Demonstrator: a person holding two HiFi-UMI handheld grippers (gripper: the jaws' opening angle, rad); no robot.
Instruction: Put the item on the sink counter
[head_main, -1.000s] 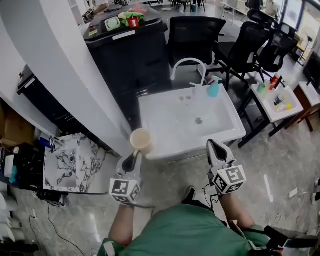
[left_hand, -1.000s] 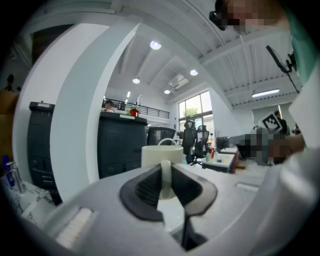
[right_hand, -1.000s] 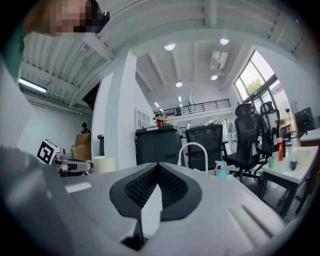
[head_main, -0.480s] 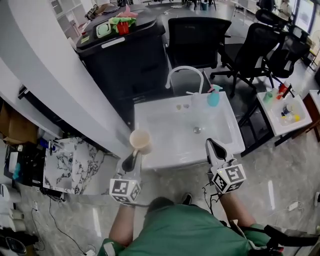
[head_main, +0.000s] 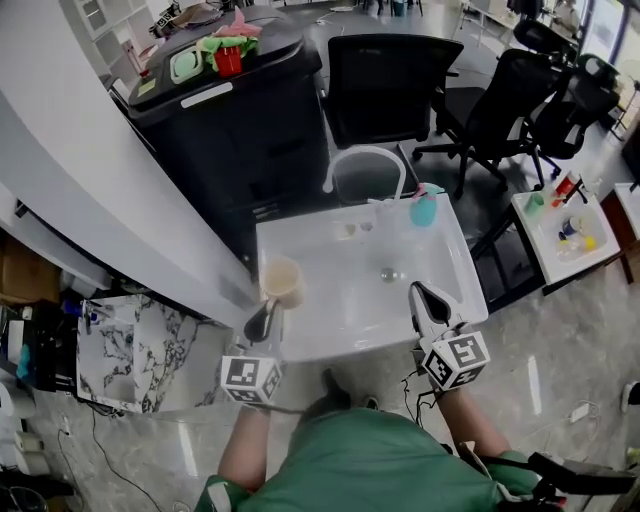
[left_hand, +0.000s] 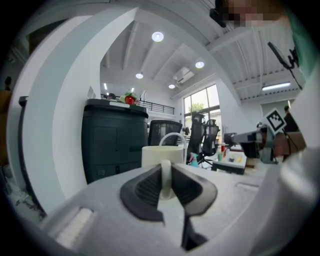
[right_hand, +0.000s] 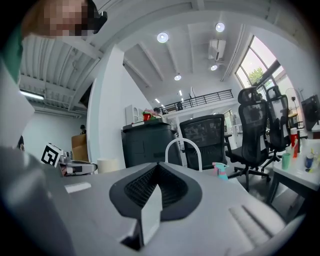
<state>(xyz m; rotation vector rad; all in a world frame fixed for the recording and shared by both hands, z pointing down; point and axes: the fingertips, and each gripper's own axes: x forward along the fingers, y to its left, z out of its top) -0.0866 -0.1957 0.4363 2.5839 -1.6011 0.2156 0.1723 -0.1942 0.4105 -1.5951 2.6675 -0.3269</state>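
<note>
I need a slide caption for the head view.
Left gripper holds a cream mug by its handle near the left edge of the sink; right gripper shut, empty.

Glossy grey floor (head_main: 560, 350), black office chairs (head_main: 385, 85), seemingly tall windows (right_hand: 255, 75) beyond

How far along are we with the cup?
Done: the left gripper is shut on the cup by its handle. In hand: cup held up near the sink counter, not set down. Left: set it there, release. The right gripper is shut, empty.
</note>
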